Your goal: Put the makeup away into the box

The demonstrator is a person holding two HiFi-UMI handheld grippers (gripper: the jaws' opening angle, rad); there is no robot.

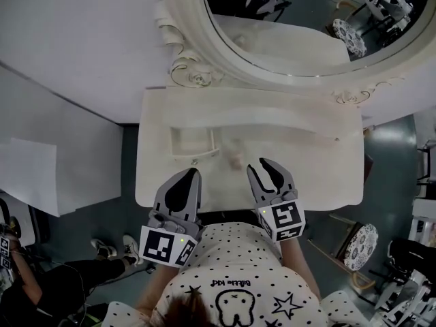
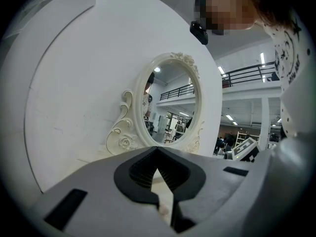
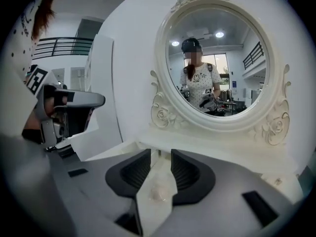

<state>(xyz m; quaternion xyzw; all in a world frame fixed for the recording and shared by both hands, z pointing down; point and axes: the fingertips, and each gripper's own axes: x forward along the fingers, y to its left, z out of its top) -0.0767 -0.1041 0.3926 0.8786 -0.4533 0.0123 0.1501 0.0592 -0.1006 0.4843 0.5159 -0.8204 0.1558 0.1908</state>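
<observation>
Over the white dressing table (image 1: 320,172) we aim our half-open, empty right gripper (image 1: 261,165) at the small pale round makeup (image 1: 235,158), ready to grasp; left gripper (image 1: 190,174) idles closed, empty.

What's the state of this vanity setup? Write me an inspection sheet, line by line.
Surface: white vanity table, mostly bare, with an oval mirror at its back.
Job's things: a small pinkish makeup item lies on the table, outside the box; nothing can be made out in the open white box.
Clutter: nothing seen.
Grippers: left gripper is shut and empty. Right gripper is open; in the right gripper view the makeup item shows in the gap between its jaws, with the pads off it.
Cables: nothing seen on the table.
Surroundings: dark floor, patterned stool at right, white panel at left, another person's shoes.
</observation>
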